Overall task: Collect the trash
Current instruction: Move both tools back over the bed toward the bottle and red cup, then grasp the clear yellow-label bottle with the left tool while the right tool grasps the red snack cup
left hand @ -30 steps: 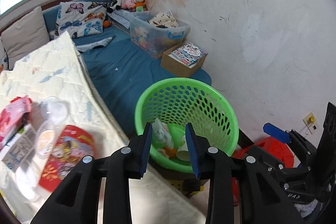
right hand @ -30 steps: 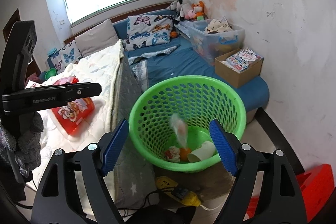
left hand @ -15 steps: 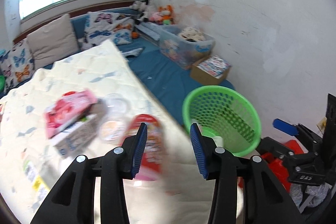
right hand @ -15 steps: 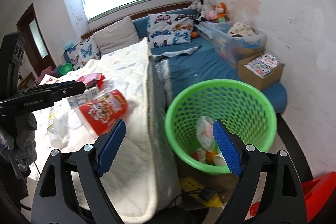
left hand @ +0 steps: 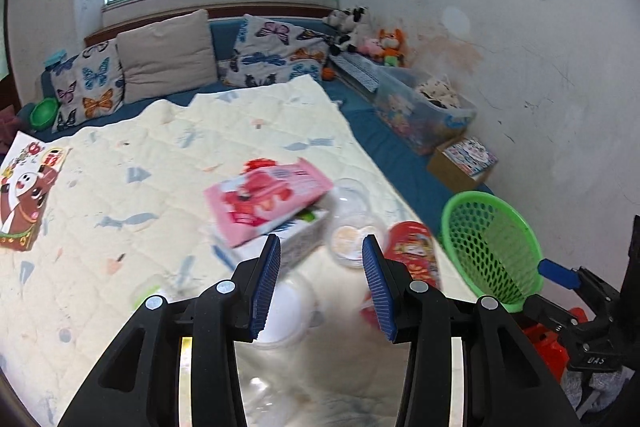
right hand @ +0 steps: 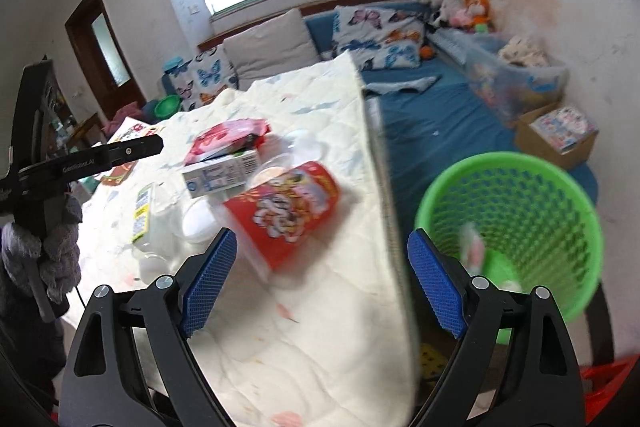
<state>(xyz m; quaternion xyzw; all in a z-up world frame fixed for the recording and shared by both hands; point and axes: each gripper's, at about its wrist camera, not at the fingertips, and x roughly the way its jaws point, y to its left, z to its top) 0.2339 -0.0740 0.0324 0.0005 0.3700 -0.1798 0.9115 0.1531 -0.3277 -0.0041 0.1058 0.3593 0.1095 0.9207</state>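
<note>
Quilted cream bedspread carries the litter; the green basket stands off its edge. Right gripper (jaws just opening, wide, empty) and left gripper (half open, empty) should close across the red cup, not along it. Cup lies tipped, long axis slanting, mouth toward the pillows.

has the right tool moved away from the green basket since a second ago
Yes. The right tool has swung left: the green basket, earlier centred between its fingers, now sits right, with the quilted bed ahead.
</note>
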